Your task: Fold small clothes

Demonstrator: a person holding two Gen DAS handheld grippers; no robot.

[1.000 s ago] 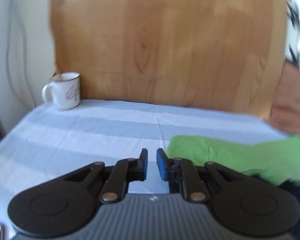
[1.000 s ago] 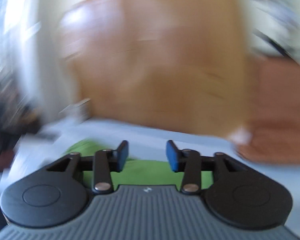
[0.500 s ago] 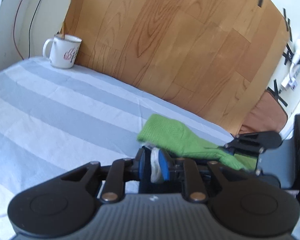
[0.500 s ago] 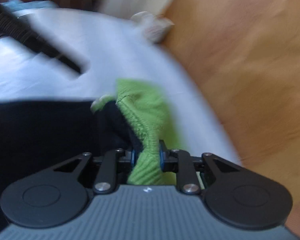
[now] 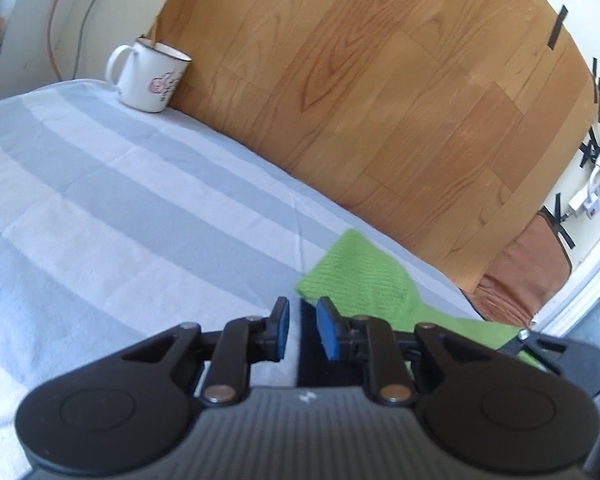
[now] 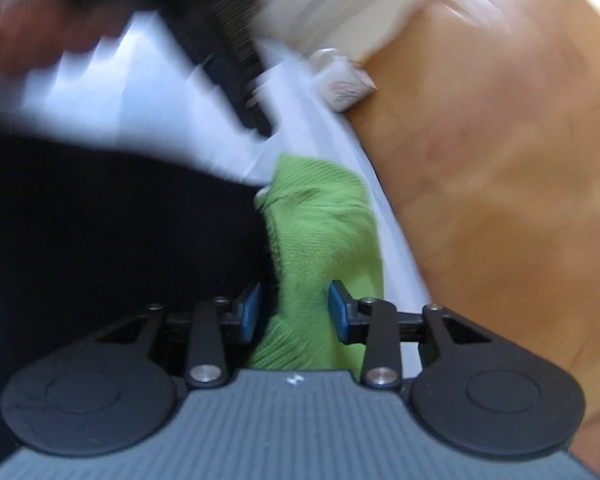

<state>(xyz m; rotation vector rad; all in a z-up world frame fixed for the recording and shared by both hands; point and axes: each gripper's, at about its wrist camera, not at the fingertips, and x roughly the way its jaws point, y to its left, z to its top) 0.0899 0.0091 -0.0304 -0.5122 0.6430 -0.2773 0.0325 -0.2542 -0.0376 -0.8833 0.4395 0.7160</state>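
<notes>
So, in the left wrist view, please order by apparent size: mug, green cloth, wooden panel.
1. wooden panel
2. green cloth, partly hidden by the tool
3. mug, though it stands farther from the camera

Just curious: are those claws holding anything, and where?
Nothing. The right gripper has just been opening around the near end of the green knitted cloth; left gripper empty.

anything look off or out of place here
Only small things. The green garment lies bunched near the striped cloth's edge by the wood panel, not flat. A white mug stands on the same cloth, upright, nothing spilled.
</notes>
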